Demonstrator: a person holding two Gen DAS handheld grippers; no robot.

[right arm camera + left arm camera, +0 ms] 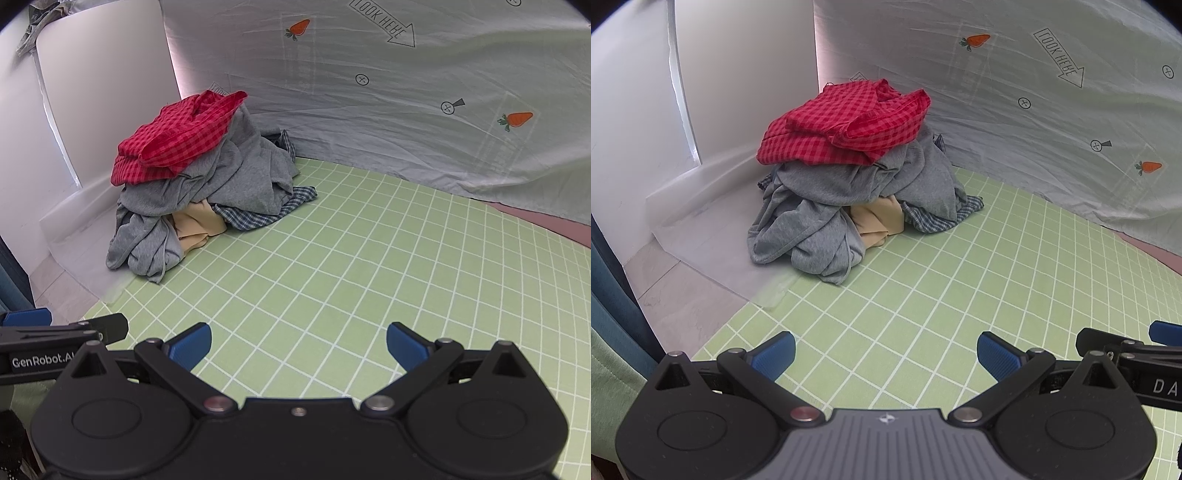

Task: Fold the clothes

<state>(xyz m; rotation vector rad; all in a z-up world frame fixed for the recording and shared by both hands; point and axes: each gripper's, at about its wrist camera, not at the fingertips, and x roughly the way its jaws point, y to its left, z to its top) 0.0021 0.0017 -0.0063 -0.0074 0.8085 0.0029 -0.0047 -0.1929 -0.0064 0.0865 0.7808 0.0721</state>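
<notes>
Green gridded mat (923, 295) lies bare; clothes pile (849, 184), red gingham shirt (842, 125) on top, sits far left, unfolded. Left gripper (886, 356) and right gripper (299, 349) hover near, fingers spread, empty.

Both views bright, even, diffuse light; no hard shadows. Brightest patch is a washed-out vertical strip on the white panel (827, 55) at 12 o'clock, same strip near 11 in the right wrist view. Soft shadow only under the clothes pile (849, 192) and in its folds. Mild sheen on the white sheet at 9 o'clock. Strong fisheye: grid lines on the green mat (923, 295) bow toward 3 o'clock, dark vignette in all corners. Focus sharp mid-frame; printed backdrop sheet (406, 92) text legible. Near tool bodies at 6 o'clock slightly soft. No motion blur.
</notes>
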